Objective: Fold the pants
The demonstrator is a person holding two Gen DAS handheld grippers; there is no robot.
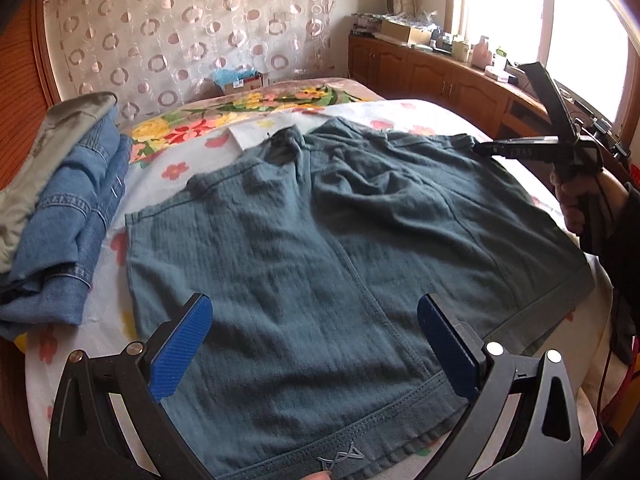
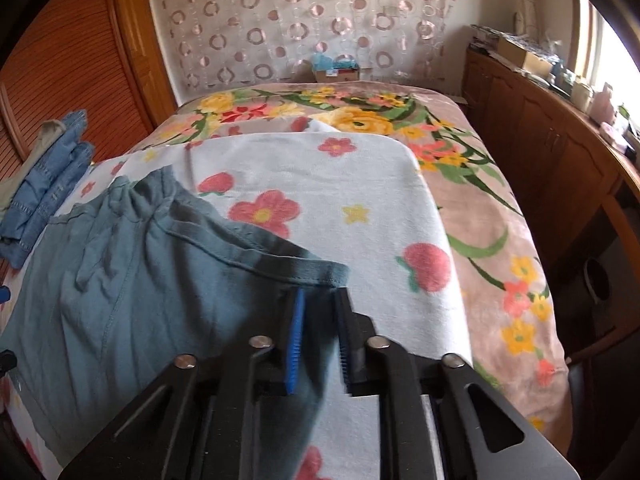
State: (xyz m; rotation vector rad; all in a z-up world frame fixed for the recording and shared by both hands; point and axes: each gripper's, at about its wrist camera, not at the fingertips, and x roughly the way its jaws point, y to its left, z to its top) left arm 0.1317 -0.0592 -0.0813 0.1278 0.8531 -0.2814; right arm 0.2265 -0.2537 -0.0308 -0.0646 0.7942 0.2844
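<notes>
Teal pants [image 1: 320, 232] spread flat on a floral white blanket [image 2: 320, 184] on the bed.
Left gripper [image 1: 316, 332] hovers over the near hem, its 2 blue pads [image 1: 180, 352] wide apart and holding nothing; right gripper [image 2: 318, 312] pinches the pants' far corner edge. Folded denim [image 1: 68, 216] lies beside them at left.

A bed [image 2: 500, 216] with a floral blanket stands before a circle-patterned curtain [image 2: 304, 20]. Wooden cabinets [image 1: 432, 72] run under a bright window [image 1: 520, 4]; a slatted wooden door [image 2: 60, 80] stands left.
</notes>
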